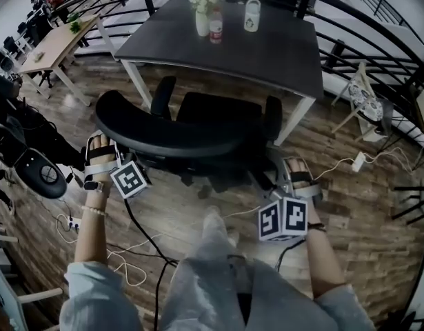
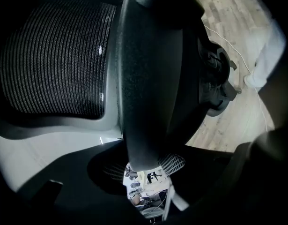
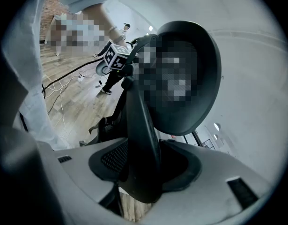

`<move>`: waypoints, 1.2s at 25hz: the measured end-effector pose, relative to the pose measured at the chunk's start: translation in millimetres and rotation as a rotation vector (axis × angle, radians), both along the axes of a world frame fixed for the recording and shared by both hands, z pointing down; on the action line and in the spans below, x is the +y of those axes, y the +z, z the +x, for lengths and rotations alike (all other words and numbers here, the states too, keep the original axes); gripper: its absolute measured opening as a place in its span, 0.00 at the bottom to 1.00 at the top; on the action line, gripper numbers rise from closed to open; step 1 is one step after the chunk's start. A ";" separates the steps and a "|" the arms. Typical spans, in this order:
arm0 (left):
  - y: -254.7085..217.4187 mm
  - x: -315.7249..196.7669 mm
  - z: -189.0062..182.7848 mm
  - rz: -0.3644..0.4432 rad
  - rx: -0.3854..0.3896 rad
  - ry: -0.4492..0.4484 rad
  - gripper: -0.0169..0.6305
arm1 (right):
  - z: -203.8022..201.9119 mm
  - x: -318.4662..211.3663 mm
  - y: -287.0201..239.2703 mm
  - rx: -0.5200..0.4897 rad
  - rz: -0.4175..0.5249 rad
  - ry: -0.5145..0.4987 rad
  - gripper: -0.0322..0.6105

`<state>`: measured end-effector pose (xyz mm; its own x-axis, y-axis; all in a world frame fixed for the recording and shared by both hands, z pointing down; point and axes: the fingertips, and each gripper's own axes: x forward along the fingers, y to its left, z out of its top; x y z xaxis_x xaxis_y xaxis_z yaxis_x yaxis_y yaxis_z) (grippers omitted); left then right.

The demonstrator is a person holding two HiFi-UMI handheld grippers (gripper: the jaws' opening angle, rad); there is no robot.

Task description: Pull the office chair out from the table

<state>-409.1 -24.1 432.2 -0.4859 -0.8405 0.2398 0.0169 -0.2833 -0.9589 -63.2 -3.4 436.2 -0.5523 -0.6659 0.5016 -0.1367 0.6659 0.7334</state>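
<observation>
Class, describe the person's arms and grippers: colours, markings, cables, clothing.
Left gripper and right gripper each carry a white cube with black square markers; jaws pale grey, dark-padded. Black cable on the left. Light blue sleeves; beaded bracelet.

A floor (image 1: 363,212) of dark wooden planks filled the lower frame, with white cables (image 1: 129,274) trailing at lower left. A black curved railing (image 1: 377,19) ran across the upper right. A pale wooden worktop (image 1: 56,43) stood at upper left, and a light wooden stand (image 1: 360,102) at the right edge.
</observation>
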 end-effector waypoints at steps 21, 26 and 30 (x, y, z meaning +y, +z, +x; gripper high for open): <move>5.0 23.9 -2.1 -0.043 0.053 0.070 0.33 | -4.1 8.3 1.5 0.040 -0.055 0.042 0.38; 5.2 33.3 0.4 -0.021 0.088 0.102 0.34 | -2.4 15.8 3.5 0.057 -0.075 0.058 0.38; 4.6 36.6 0.7 0.002 0.119 0.132 0.34 | -2.4 20.5 4.3 0.061 -0.086 0.079 0.39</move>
